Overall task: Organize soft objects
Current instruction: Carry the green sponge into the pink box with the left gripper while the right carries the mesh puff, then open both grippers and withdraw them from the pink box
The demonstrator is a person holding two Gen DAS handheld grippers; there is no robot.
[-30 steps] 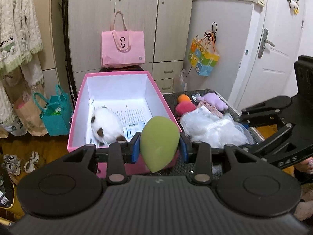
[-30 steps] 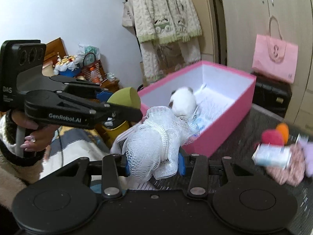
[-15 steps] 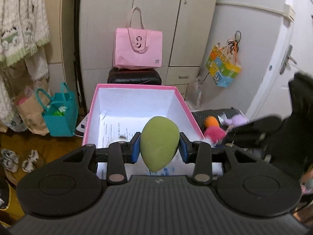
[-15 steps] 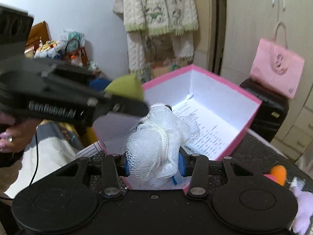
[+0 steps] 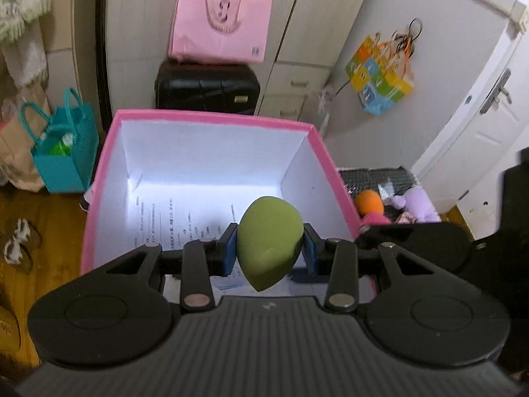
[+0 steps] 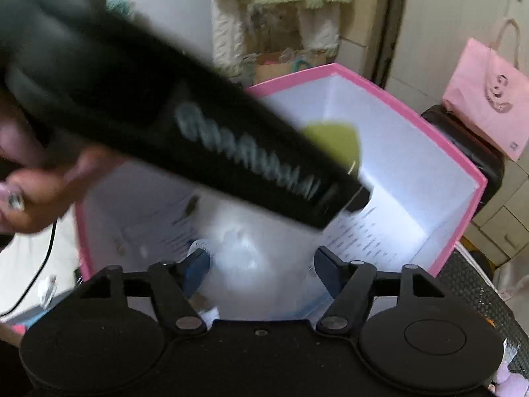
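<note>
Green teardrop sponge (image 5: 269, 241) clamped in left gripper (image 5: 269, 248); right gripper (image 6: 261, 264) just opened, empty.

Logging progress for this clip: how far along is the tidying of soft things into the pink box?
Done: the right gripper has just been opening; the white mesh bath puff, blurred, sits loose between its fingers over the pink box. In hand: the left gripper clamps the green teardrop sponge above the box. Left: the orange ball and purple plush toy outside.
</note>
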